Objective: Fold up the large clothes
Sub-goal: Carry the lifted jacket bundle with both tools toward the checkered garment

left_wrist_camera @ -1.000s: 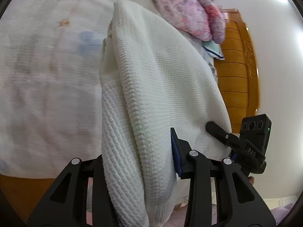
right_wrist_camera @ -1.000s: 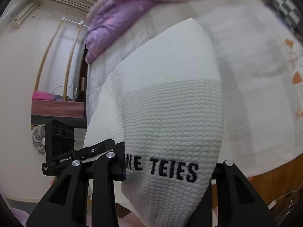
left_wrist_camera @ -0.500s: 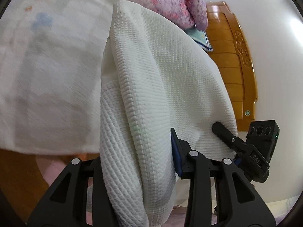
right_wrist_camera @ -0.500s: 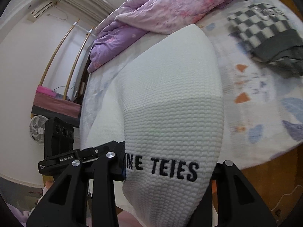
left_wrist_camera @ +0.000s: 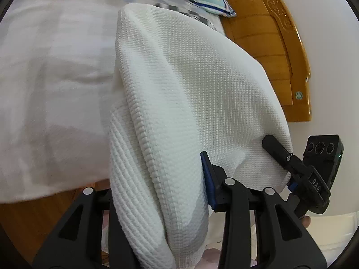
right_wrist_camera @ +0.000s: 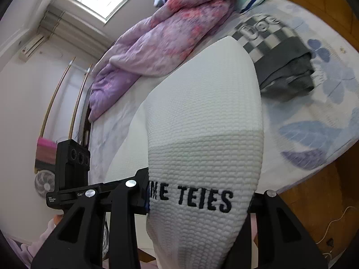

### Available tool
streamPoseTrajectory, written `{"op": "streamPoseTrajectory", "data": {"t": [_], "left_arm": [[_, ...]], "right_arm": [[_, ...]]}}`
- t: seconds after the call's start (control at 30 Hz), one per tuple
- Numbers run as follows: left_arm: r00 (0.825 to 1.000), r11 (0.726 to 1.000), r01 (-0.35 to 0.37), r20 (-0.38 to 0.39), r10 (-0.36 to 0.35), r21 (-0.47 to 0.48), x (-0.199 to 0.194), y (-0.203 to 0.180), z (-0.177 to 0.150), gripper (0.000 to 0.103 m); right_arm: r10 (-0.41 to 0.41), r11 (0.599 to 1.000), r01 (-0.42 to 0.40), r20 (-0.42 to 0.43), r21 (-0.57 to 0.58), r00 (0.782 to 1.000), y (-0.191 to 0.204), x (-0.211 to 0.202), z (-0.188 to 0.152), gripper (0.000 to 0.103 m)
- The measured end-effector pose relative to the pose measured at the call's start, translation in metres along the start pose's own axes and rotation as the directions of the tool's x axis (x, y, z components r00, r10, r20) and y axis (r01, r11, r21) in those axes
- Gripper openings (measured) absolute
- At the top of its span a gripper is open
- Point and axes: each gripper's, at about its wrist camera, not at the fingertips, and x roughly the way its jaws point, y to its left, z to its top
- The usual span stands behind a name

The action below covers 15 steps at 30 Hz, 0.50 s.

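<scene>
A white waffle-knit garment with black lettering on its hem hangs stretched between my two grippers over the bed. My left gripper is shut on one bunched end of it. My right gripper is shut on the other end, at the lettered hem. The right gripper also shows in the left wrist view, and the left gripper shows in the right wrist view. The far part of the garment lies toward the mattress.
The bed has a white patterned sheet. A purple-pink quilt lies bunched at its far side. A folded grey and checked garment lies on the sheet. A wooden headboard and a pillow stand at the head. A fan stands by the wall.
Both grippers have swung with the garment toward the head of the bed; the headboard, pillow and folded checked garment have come further into view. Both stay shut on the cloth.
</scene>
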Motion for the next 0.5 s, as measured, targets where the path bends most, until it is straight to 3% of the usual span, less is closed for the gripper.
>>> {"op": "streamPoseTrajectory", "data": {"t": [0.27,0.5], "left_arm": [[1.000,0.999,0.011,-0.007,-0.011,0.047,0.081,-0.071,0.062,0.037],[1.000,1.000,-0.005,-0.027,0.006,0.016,0.135,-0.117,0.115,0.037]], "right_arm": [[-0.007,1.000,0.007,0.036,-0.006,0.999,-0.080,-0.027,0.085,0.035],[-0.004,1.000,0.004,0.023,-0.014,1.000,-0.133,-0.042,0.154,0.035]]}}
